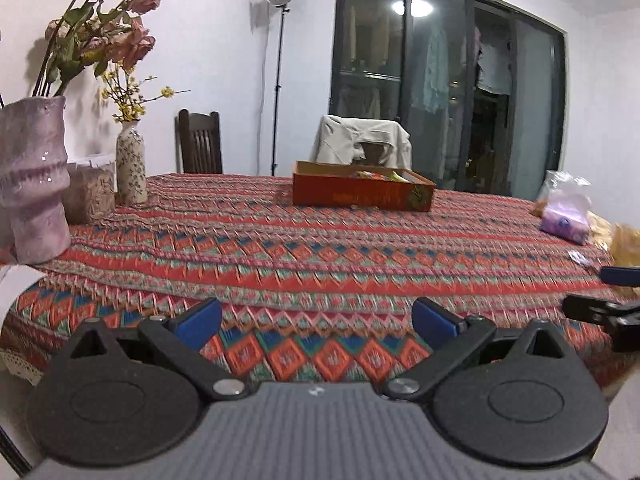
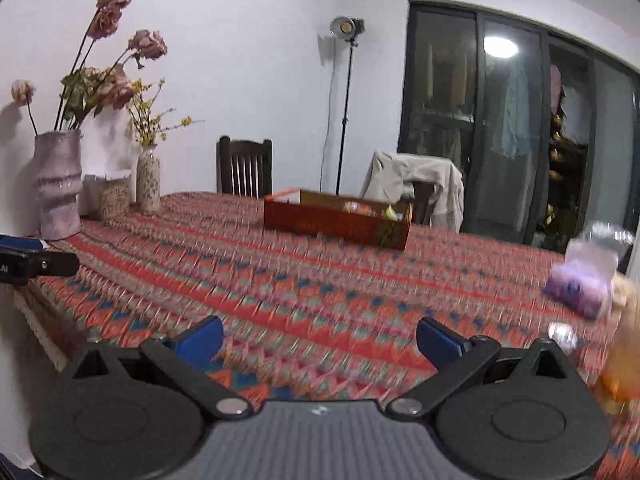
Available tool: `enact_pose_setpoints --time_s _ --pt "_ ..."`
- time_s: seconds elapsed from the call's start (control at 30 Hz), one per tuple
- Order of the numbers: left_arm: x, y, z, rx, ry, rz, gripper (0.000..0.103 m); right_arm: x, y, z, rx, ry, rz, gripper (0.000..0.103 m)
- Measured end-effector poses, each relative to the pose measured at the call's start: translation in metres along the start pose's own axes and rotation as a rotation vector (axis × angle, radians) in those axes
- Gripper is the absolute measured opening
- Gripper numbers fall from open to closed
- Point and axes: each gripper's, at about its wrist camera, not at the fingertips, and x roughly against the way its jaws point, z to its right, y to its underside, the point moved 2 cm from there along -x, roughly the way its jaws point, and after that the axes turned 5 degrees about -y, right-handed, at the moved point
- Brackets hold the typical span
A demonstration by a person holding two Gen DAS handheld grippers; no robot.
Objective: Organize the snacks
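Observation:
A red cardboard box (image 1: 362, 193) (image 2: 336, 222) with several snack packets inside sits far back on the patterned tablecloth. A purple snack bag (image 1: 566, 222) (image 2: 578, 286) and yellowish packets (image 1: 624, 242) (image 2: 622, 376) lie at the right side of the table. My left gripper (image 1: 316, 322) hovers open over the table's near edge, nothing between its blue pads. My right gripper (image 2: 320, 340) is open too, with nothing in it, left of the purple bag; its view is blurred. In the left wrist view, the right gripper's fingers (image 1: 622, 276) show at the right edge.
A large pink vase (image 1: 32, 176) (image 2: 58, 184) with dried roses, a jar (image 1: 90, 192) and a small patterned vase (image 1: 131, 164) (image 2: 148, 180) stand at the table's left. Two chairs (image 1: 200, 142) (image 1: 366, 142), a lamp stand and dark glass doors are behind.

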Motion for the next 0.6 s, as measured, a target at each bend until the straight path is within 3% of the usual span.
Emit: enact_pose_setpoints --time_s 0.2,0.33,0.5,0.6 --pt "0.023 0.028 -0.007 0.012 0.026 0.007 0.103 0.004 0.030 -0.029 -0.120 -0.002 0.014 0.103" --pt "0.033 0.021 -0.006 -0.017 0.001 0.072 0.103 0.018 0.039 -0.043 -0.166 -0.012 0.056 0.103" --pt "0.037 0.025 0.000 -0.056 -0.002 0.102 0.103 0.011 0.045 -0.059 -0.082 0.027 0.022 0.103" --pt "0.038 0.026 0.000 -0.042 0.001 0.105 0.103 0.013 0.045 -0.063 -0.085 0.003 0.026 0.103"
